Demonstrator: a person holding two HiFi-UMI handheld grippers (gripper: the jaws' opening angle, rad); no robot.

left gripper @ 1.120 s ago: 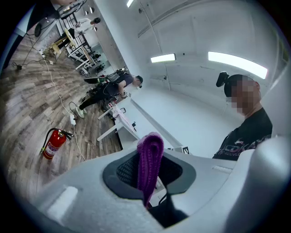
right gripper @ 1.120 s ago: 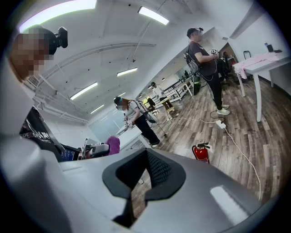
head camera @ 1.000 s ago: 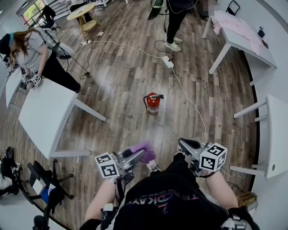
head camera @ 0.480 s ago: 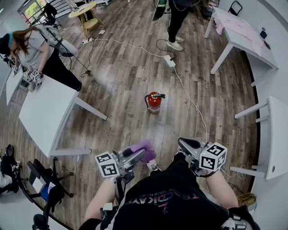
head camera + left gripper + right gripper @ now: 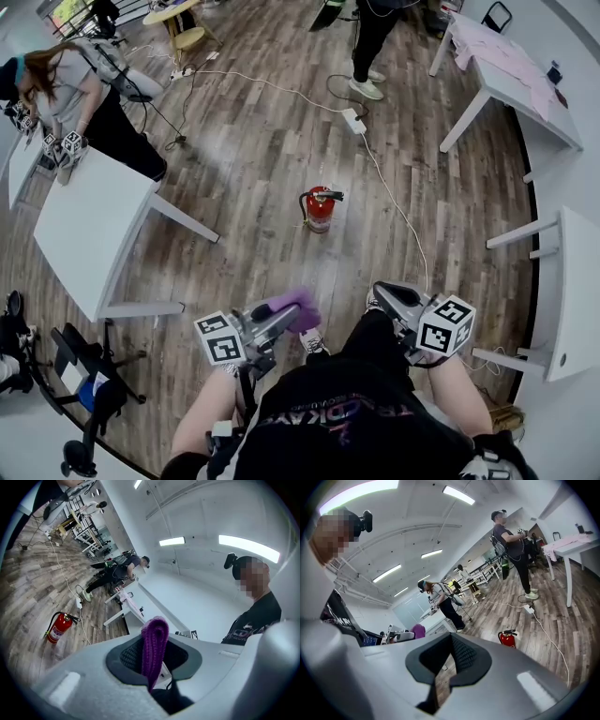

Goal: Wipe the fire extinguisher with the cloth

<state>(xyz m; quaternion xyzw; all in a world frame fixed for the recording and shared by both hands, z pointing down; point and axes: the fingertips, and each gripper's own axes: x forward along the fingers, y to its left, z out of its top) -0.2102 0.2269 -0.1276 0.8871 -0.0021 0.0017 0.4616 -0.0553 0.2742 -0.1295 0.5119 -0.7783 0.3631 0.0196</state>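
Neither gripper has shifted noticeably since earlier. Left gripper (image 5: pixel 286 321) jaws are clamped on the purple cloth (image 5: pixel 155 637). Right gripper (image 5: pixel 384 294) jaws are closed, apparently empty. Fire extinguisher (image 5: pixel 319 208) stands upright on the floor (image 5: pixel 253 169), well ahead.

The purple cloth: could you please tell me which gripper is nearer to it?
Left. The left gripper is clamped on the purple cloth; the right gripper, shut and empty, sits apart on its right.
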